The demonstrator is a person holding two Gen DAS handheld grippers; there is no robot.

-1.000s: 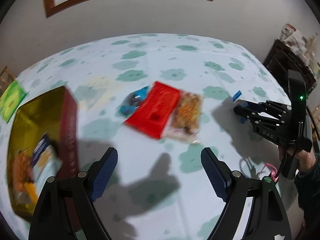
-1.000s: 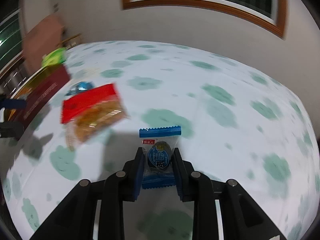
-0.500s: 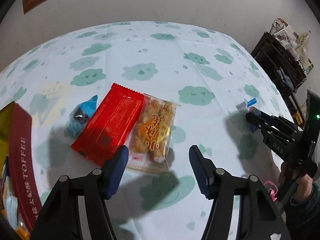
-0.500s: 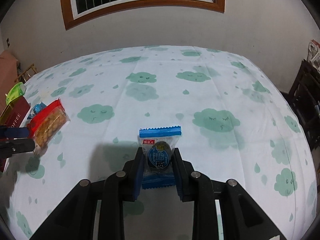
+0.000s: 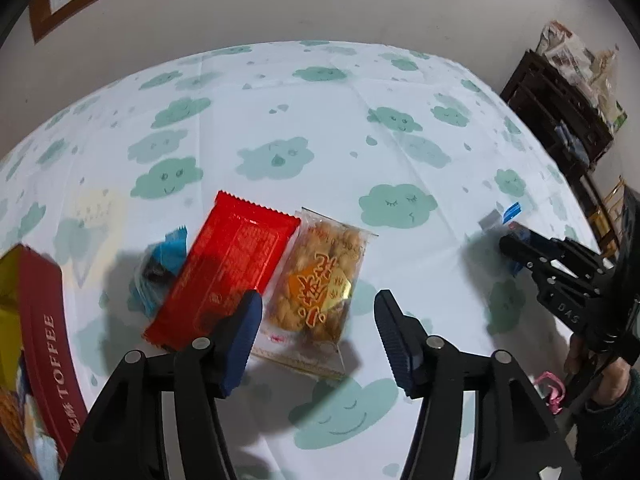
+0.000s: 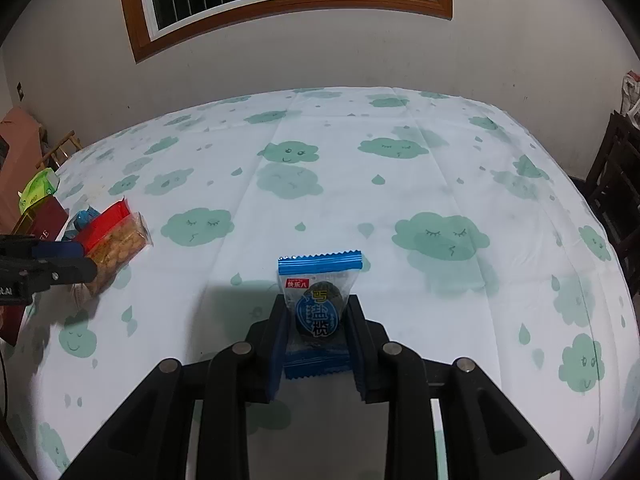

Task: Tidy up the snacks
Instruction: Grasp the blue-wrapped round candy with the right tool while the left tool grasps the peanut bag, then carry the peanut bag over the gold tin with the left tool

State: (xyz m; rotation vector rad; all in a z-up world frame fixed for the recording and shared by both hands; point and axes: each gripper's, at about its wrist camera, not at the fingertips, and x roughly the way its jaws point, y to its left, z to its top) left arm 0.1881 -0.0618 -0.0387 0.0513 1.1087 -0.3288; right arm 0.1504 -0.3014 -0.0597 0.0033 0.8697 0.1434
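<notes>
Snacks lie on my cloud-print tablecloth (image 5: pixel 280 92): my right gripper (image 6: pixel 318 312) pinches a small blue-edged clear packet (image 6: pixel 318 304), while my left gripper (image 5: pixel 318 326) hangs spread above a clear fried-snack packet (image 5: pixel 316 288) beside a red foil packet (image 5: pixel 228 268).

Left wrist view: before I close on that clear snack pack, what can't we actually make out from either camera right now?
- Toffee box: the left frame edge cuts it off, so its contents are mostly unseen.
- Small blue packet: partly under the red packet and in shadow; print unreadable.
- Clear snack pack: its near edge is blurred; whether the left gripper touches it is unclear.
- Blue-wrapped snack in the right gripper: its sides are behind the fingers.
</notes>
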